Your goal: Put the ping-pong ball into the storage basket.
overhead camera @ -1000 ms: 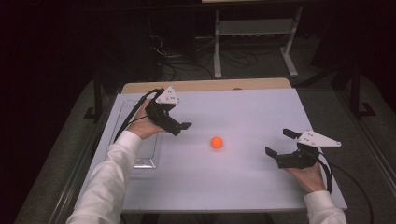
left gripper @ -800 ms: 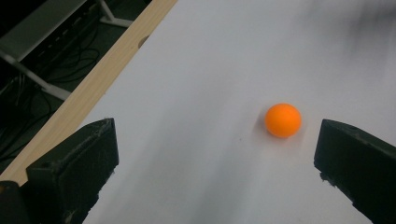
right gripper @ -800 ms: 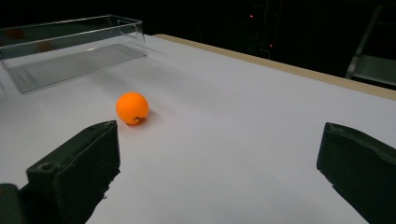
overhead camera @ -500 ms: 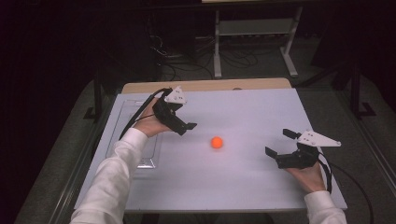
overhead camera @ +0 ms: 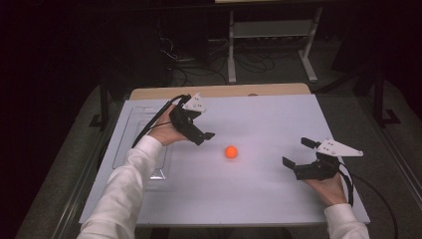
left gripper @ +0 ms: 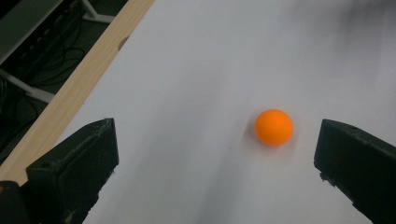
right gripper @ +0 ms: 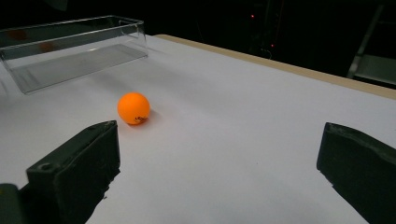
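Nearest, right gripper low over white table, jaws wide apart, empty, aimed at orange ball. Ball resting mid-table, between both grippers, touching neither; seen ahead and left of the jaws in right gripper view. Farther back, left gripper tilted down toward ball, jaws spread wide, nothing held; ball close to its right jaw in left gripper view. Clear tray along left table edge, behind left hand. Beyond, wooden strip at far edge.
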The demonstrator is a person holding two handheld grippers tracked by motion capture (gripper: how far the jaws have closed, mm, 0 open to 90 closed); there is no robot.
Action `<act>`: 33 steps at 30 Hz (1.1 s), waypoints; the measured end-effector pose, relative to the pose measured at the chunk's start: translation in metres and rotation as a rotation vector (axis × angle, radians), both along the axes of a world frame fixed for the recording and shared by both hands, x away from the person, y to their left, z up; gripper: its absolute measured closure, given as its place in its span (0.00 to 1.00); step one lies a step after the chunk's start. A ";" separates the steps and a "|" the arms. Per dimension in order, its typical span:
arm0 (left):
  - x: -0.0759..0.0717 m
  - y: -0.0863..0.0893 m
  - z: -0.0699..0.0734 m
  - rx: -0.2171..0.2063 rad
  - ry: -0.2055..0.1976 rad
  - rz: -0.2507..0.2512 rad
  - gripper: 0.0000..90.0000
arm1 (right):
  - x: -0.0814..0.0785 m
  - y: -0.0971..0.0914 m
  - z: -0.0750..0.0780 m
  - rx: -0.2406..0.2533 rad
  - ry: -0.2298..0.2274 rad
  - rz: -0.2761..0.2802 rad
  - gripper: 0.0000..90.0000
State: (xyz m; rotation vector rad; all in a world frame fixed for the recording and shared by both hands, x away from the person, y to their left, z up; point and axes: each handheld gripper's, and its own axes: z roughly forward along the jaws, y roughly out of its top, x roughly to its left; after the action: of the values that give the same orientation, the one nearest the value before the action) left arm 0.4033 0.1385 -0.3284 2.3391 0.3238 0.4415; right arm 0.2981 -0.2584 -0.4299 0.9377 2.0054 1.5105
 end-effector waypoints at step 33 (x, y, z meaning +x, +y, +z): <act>0.007 -0.031 -0.018 0.068 0.033 -0.066 0.00 | 0.000 -0.001 0.000 -0.005 0.007 0.004 0.00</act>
State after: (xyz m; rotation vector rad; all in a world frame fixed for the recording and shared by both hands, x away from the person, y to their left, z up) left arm 0.4099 0.1074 -0.3469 2.4175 0.2501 0.3883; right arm 0.2981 -0.2591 -0.4302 0.9384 2.0163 1.5056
